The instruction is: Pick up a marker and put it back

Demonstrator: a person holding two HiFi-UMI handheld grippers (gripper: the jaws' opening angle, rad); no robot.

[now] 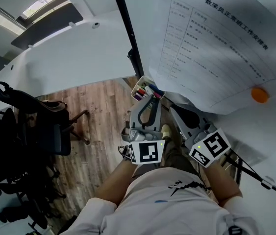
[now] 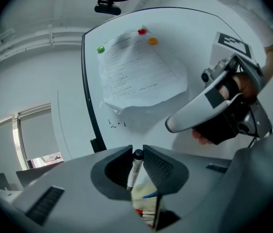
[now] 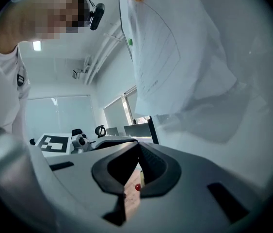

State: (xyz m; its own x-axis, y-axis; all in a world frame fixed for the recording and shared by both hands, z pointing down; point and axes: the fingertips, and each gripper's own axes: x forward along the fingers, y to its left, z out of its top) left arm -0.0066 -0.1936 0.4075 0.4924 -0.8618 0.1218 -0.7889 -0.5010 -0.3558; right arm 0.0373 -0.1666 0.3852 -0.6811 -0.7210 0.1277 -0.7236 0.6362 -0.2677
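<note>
Left gripper (image 2: 137, 153) clamping one marker (image 2: 133, 173) at part-open width, pads pressing on barrel. Black cap pointing up, long axis standing near upright, leaning slightly. Marker box (image 1: 138, 84) sitting just ahead of and below left jaws, holding several more markers, count unclear. Left gripper lying nearer box than right gripper (image 3: 138, 153), whose jaws are standing almost together, gripping nothing. Likely next: lowering marker tail-first into box. Whiteboard (image 2: 214, 47) carrying one paper sheet (image 2: 136, 76) and three magnets: green (image 2: 101, 49), red (image 2: 141, 31), orange (image 2: 152, 41).

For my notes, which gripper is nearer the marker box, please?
Left. The left gripper, holding a marker, is just below the marker box; the right gripper lies further off, lower right.
</note>
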